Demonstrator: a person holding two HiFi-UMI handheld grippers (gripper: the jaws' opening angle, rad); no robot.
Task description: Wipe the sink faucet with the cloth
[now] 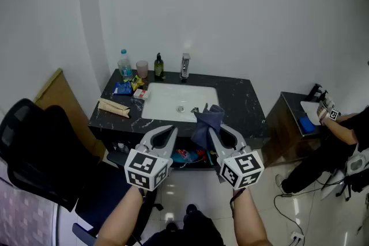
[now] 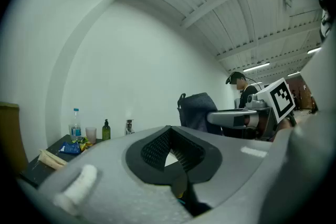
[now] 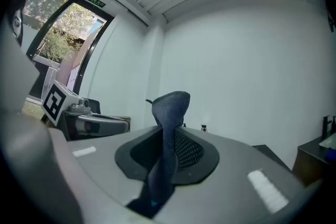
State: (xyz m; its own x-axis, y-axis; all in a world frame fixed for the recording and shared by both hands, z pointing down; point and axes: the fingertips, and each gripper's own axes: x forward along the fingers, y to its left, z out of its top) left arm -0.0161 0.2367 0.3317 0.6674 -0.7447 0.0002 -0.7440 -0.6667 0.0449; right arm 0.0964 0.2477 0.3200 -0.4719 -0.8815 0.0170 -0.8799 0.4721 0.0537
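Pinched upright between the jaws of the right gripper (image 1: 212, 127): dark blue fabric cloth (image 3: 170, 113), held level before the black marble counter (image 1: 237, 96), short of the white rectangular basin (image 1: 157, 96). Left gripper (image 1: 173, 129) just beside, jaws pressed together on nothing. Chrome sink faucet (image 1: 185, 66) well apart, at the basin's far rim, near a dark green pump bottle (image 1: 158, 67).

Both forearms (image 1: 122, 215) reach forward side by side, grippers held level. The left gripper (image 1: 168, 132) has its jaws closed and empty. The right gripper (image 1: 214, 132) pinches a dark cloth (image 1: 206, 123).
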